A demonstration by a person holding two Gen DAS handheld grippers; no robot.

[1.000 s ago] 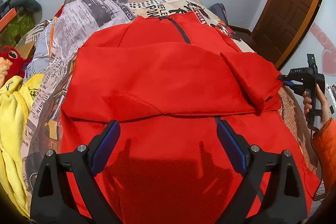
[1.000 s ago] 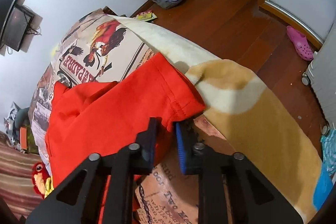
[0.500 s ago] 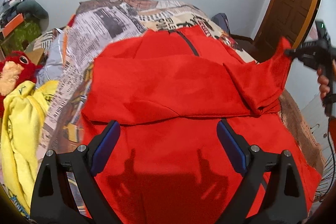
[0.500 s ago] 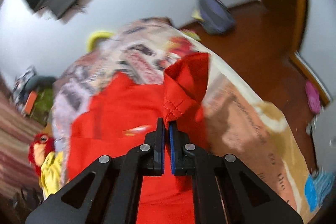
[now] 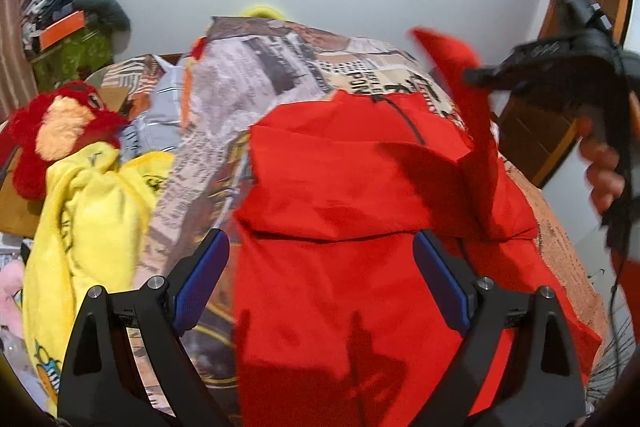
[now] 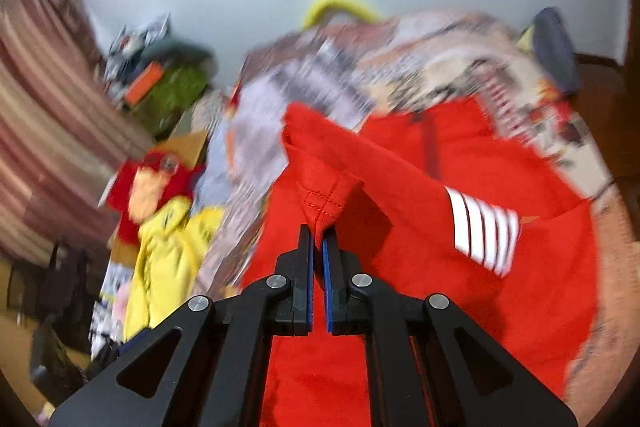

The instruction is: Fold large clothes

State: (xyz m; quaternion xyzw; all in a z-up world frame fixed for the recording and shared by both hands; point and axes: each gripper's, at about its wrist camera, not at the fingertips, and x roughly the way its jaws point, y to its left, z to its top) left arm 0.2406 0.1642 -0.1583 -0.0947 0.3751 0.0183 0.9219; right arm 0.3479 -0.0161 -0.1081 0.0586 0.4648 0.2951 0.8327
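red garment [image 5: 344,227] on bed, sleeve [image 5: 460,79] raised

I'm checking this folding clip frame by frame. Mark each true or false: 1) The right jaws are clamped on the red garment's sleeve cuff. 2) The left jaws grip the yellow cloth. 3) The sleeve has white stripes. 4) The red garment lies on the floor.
1) True: the right gripper is shut on the sleeve cuff of the red garment.
2) False: the left gripper is open, holding nothing; the yellow cloth lies aside.
3) True: white stripes.
4) False: it lies on the printed bedspread.
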